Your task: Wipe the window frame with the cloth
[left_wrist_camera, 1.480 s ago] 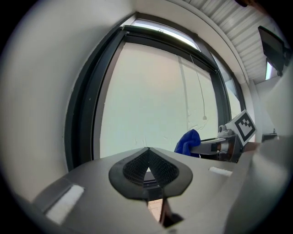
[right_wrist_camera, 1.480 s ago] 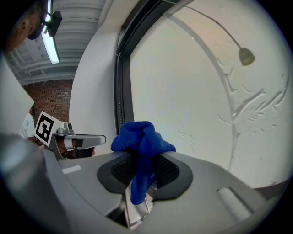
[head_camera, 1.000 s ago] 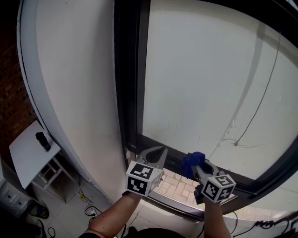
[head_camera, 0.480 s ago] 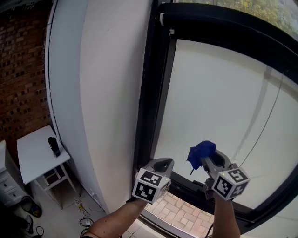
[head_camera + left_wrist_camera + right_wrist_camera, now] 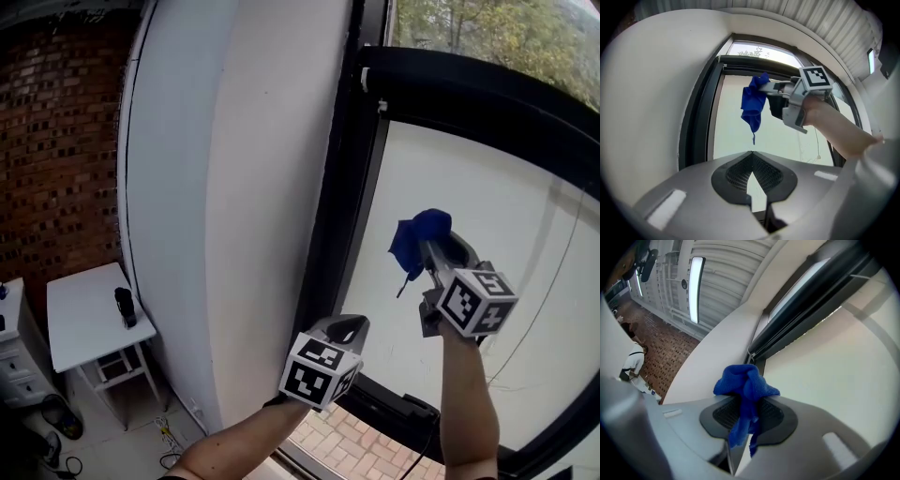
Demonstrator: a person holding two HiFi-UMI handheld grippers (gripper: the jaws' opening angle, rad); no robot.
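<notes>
Cloth [image 5: 417, 239] pinched in right tongs [image 5: 749, 403], near window frame [image 5: 343, 187]

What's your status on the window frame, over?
Right gripper shut on blue cloth, high before the pane. Left gripper shut, empty, low beside window frame. Nothing in the way.

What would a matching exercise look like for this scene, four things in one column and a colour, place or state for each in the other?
Things:
1. cloth
2. window frame
3. left gripper
4. small table

Descriptions:
A. white, low on the left
B. blue, clamped in the right gripper
C. black, running up beside the glass
D. shut, holding nothing

Pairs: 1-B, 2-C, 3-D, 4-A
</notes>
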